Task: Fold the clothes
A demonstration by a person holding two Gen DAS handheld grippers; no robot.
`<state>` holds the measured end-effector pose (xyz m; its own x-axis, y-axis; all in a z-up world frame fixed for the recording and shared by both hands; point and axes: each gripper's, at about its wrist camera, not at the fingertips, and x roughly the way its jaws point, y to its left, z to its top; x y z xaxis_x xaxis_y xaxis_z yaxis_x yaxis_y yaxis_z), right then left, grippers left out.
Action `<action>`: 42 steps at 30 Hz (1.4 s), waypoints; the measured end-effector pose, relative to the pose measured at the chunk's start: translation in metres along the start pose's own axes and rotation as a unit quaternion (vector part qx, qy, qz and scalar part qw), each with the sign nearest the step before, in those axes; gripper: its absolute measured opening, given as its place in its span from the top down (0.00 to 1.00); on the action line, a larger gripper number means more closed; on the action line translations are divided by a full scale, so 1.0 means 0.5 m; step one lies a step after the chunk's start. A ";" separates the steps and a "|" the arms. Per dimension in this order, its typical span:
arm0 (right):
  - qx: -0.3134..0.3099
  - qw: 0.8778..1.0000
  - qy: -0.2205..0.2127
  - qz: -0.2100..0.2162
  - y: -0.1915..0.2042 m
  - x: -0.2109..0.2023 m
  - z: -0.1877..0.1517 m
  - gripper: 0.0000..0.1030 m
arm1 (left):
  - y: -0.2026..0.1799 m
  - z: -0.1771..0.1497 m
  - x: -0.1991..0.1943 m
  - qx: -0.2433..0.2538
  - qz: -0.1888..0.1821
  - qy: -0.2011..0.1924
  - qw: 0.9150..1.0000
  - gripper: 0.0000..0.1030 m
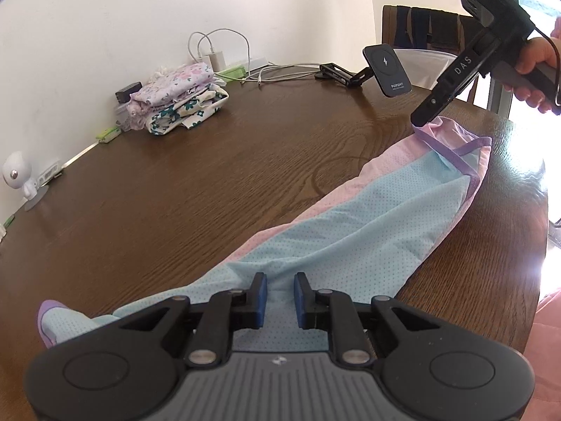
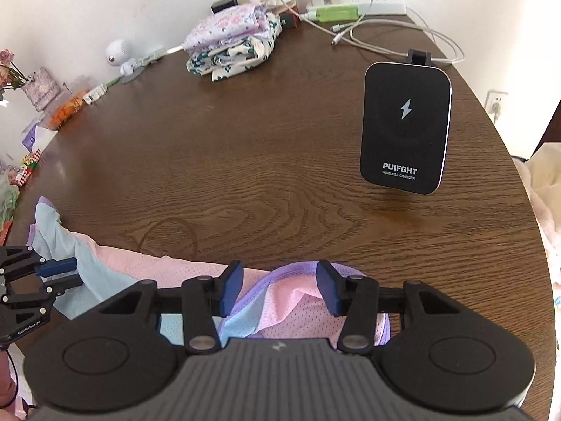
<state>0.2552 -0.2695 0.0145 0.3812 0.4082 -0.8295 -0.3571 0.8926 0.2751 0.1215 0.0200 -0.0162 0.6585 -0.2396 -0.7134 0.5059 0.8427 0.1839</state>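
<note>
A pink and light-blue mesh garment (image 1: 350, 224) with purple trim lies stretched along the near edge of the brown wooden table (image 1: 175, 193). My left gripper (image 1: 278, 279) hovers low over its light-blue end. Its blue pads stand a small gap apart with cloth between them, and they do not press on it. In the right wrist view the garment's purple-trimmed opening (image 2: 291, 301) lies under my right gripper (image 2: 278, 270), whose jaws are wide apart and empty. The left wrist view shows the right gripper (image 1: 424, 117) in a person's hand, its tip at the cloth's far pink corner.
A stack of folded floral clothes (image 2: 231, 45) sits at the back by the wall. A black wireless charger (image 2: 406, 122) stands on the right, with white cables (image 2: 385, 45) behind it. Small items line the left wall. A chair (image 1: 420, 28) stands past the far edge.
</note>
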 end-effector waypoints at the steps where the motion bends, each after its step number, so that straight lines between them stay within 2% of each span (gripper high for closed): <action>1: 0.007 1.000 0.017 -0.004 0.002 0.005 0.013 0.57 | 0.000 0.000 0.000 0.000 -0.001 -0.001 1.000 0.85; 4: 0.033 0.997 0.062 -0.021 0.005 0.028 0.038 0.60 | 0.004 -0.004 0.000 -0.004 -0.006 -0.007 1.000 0.85; 7: 0.040 0.995 0.078 -0.043 0.017 0.043 0.043 0.71 | 0.011 -0.008 -0.001 -0.016 -0.013 -0.013 1.000 0.85; 8: 0.043 0.995 0.074 -0.045 0.016 0.041 0.040 0.86 | 0.014 -0.009 -0.001 -0.020 -0.015 -0.015 1.000 0.85; 9: 0.047 0.995 0.071 -0.047 0.016 0.039 0.036 0.97 | 0.015 -0.011 -0.002 -0.022 -0.017 -0.017 0.999 0.85; 11: 0.055 0.995 0.063 -0.050 0.013 0.033 0.028 0.97 | 0.018 -0.013 -0.003 -0.028 -0.020 -0.020 0.999 0.85; 15: 0.125 0.992 -0.009 -0.005 -0.034 -0.024 -0.014 0.97 | 0.022 -0.019 -0.005 -0.036 -0.023 -0.027 0.999 0.85; 17: 0.160 0.985 -0.050 0.030 -0.060 -0.049 -0.046 0.97 | 0.022 -0.020 -0.006 -0.039 -0.023 -0.029 0.999 0.84; 21: 0.226 0.966 -0.109 0.065 -0.122 -0.064 -0.115 0.97 | 0.022 -0.021 -0.008 -0.047 -0.021 -0.028 0.998 0.84; 24: 0.249 0.953 -0.148 0.083 -0.153 -0.062 -0.147 0.97 | 0.020 -0.020 -0.008 -0.051 -0.018 -0.026 0.998 0.84; 29: 0.253 0.946 -0.177 0.101 -0.173 -0.051 -0.168 0.97 | 0.022 -0.020 -0.008 -0.068 -0.013 -0.025 0.997 0.84; 35: 0.229 0.944 -0.207 0.114 -0.174 -0.030 -0.170 0.97 | 0.021 -0.015 -0.007 -0.085 -0.008 -0.022 0.996 0.83; 38: 0.231 0.946 -0.204 0.105 -0.181 -0.019 -0.170 0.97 | 0.018 -0.014 -0.007 -0.090 -0.010 -0.022 0.996 0.75; 40: 0.229 0.948 -0.197 0.102 -0.184 -0.014 -0.172 0.96 | 0.014 -0.014 -0.009 -0.090 -0.016 -0.022 0.996 0.65; 42: 0.221 0.949 -0.201 0.100 -0.181 -0.023 -0.176 0.89 | 0.018 -0.012 -0.017 -0.099 -0.023 -0.027 0.994 0.62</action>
<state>0.2081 -0.3720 -0.0435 0.6702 0.5380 -0.5112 -0.0980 0.7469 0.6577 0.1170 0.0326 -0.0126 0.6684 -0.3005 -0.6804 0.4193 0.9078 0.0109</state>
